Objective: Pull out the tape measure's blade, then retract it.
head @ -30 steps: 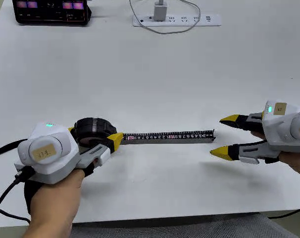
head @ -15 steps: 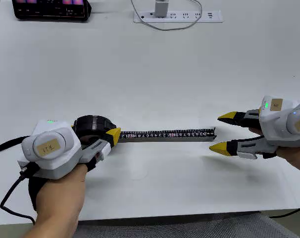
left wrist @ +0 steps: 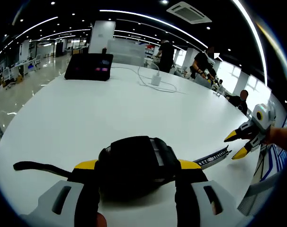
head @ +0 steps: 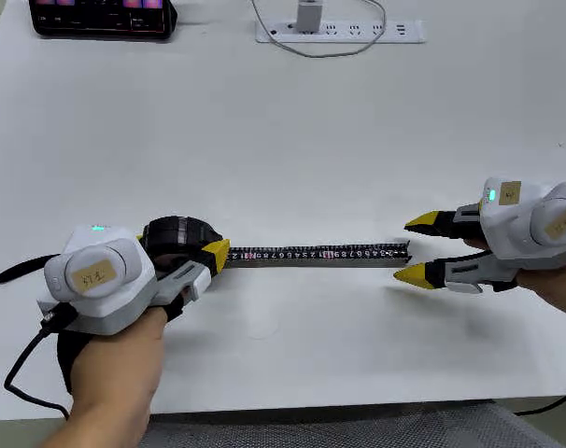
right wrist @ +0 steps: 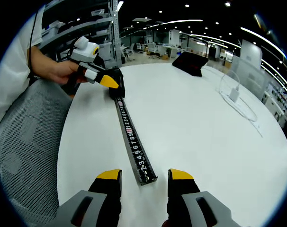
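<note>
**A:** Right gripper view first: how did the right gripper (right wrist: pixel 145 176) stand?

**B:** Its jaws were apart, one on either side of the end hook (right wrist: pixel 147 178) of the blade (right wrist: pixel 131 142), and not closed on it. Whether a tip brushed the hook, I couldn't quite tell.

**A:** And the left gripper (head: pixel 176 252)?

**B:** It was clamped around the tape measure's case (head: pixel 176 238), at about 8 o'clock on the white table (head: pixel 292 140). The blade lay flat, drawn out from the case toward 3 o'clock.

**A:** Which step was that, then?

**B:** The pull-out looked done or nearly so, and I judged the retract was due. The next move called for closing on the hook and guiding it back toward 9 o'clock. The case needed holding firm so the blade wouldn't whip.
</note>
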Action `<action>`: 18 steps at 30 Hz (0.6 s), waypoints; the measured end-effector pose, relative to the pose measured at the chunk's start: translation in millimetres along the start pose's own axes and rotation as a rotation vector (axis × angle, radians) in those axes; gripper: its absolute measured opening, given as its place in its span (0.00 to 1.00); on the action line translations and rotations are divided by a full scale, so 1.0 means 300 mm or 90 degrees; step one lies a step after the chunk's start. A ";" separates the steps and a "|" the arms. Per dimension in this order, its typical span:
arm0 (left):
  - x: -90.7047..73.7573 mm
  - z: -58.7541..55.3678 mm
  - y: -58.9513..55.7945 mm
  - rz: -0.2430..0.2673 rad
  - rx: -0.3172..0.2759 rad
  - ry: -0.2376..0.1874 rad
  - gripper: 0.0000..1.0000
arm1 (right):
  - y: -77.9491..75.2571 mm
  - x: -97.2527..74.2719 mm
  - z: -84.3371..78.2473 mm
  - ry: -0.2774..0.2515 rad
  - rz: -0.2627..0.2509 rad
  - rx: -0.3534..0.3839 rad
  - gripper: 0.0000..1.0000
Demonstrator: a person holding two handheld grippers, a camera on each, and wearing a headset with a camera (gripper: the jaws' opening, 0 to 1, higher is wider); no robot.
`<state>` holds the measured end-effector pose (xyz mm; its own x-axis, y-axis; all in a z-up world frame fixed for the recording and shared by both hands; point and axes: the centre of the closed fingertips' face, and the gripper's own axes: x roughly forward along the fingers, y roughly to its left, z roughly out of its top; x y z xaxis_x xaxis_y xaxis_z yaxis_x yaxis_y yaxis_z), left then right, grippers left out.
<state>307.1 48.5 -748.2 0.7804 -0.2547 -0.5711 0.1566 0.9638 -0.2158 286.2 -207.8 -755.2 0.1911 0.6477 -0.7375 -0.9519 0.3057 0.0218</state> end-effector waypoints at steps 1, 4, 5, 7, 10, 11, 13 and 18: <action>0.000 0.000 0.000 0.000 -0.001 0.000 0.60 | -0.005 0.002 0.000 0.002 0.003 -0.003 0.35; 0.000 0.000 0.000 0.000 -0.001 0.001 0.60 | -0.008 0.006 -0.012 0.015 0.016 -0.014 0.32; 0.000 0.000 0.001 -0.001 -0.001 0.001 0.60 | -0.011 0.007 -0.022 0.029 0.017 -0.028 0.31; 0.001 0.000 0.002 -0.002 -0.003 0.002 0.60 | -0.010 0.008 -0.020 0.027 0.022 -0.027 0.28; 0.001 -0.001 0.002 -0.003 -0.004 0.003 0.60 | -0.013 0.012 -0.031 0.035 0.034 -0.033 0.24; 0.002 -0.001 0.003 -0.003 -0.005 0.004 0.60 | -0.012 0.016 -0.039 0.042 0.039 -0.038 0.23; 0.003 -0.002 0.004 -0.003 -0.005 0.005 0.60 | -0.006 0.019 -0.047 0.049 0.050 -0.047 0.22; 0.004 -0.003 0.006 -0.003 -0.004 0.005 0.60 | 0.002 0.022 -0.058 0.059 0.063 -0.067 0.17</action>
<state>307.8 49.9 -750.1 0.7752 -0.2601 -0.5756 0.1563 0.9619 -0.2242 282.7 -215.5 -771.9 0.0768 0.6021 -0.7947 -0.9857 0.1657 0.0302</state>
